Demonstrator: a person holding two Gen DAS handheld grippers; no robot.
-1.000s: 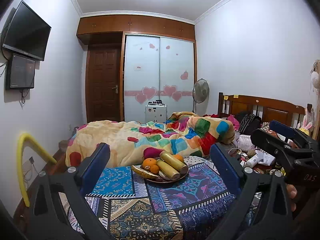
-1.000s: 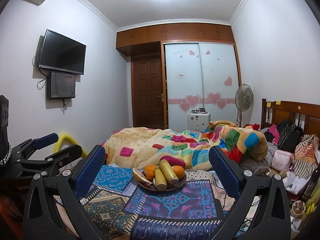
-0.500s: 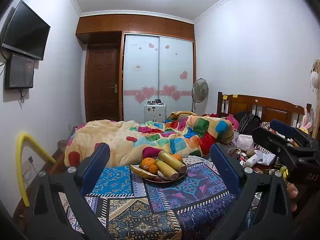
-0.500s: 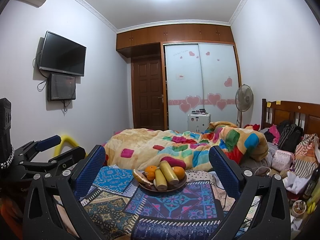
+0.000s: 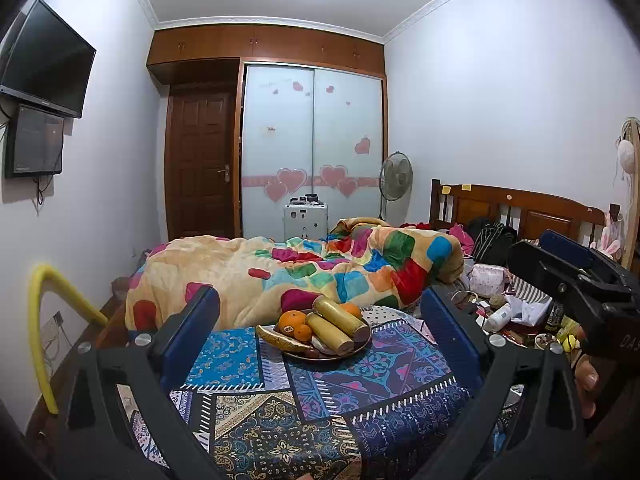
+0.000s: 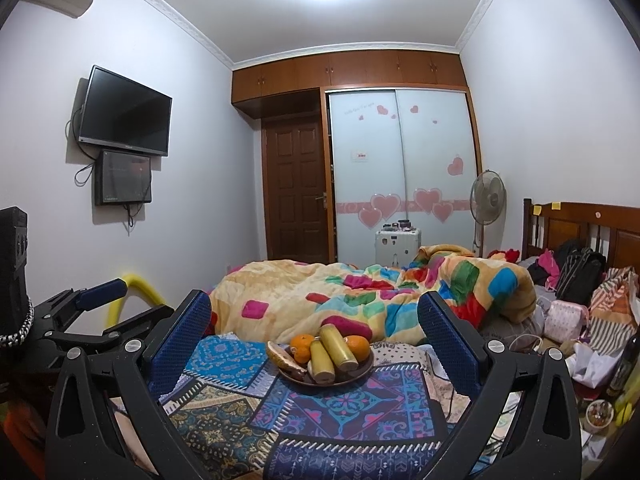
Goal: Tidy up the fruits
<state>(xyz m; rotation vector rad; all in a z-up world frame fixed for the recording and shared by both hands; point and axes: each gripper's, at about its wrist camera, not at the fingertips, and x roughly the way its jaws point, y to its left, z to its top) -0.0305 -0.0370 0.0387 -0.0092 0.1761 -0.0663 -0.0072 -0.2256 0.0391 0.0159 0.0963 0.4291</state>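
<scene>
A dark round plate [image 5: 362, 350] is seen resting on a patterned patchwork cloth [image 5: 328, 396] spread over the near part of a bed, at twelve o'clock from both grippers. All the fruit in view is gathered on it: two long yellow-green cylindrical fruits [image 5: 338, 322] lie side by side across the middle, a browned banana [image 5: 280, 340] lies along the rim at nine o'clock, two oranges [image 5: 294, 322] are piled between the banana and the long fruits, and another orange [image 5: 351, 310] sits at one o'clock behind them. No fruit is seen on the cloth beside the plate.

The left gripper [image 5: 320, 344] is held wide, with nothing between its blue pads, and the plate is framed in the gap, well apart from the tips. The right gripper [image 6: 314, 348] is likewise spread wide and empty, short of the plate.

The step cannot be settled from this scene: it fits fruit waiting to be taken off and sorted, and equally fruit already collected. If a piece is to be lifted, care would be called for with the long fruits, which are judged likely to roll against the oranges.
</scene>
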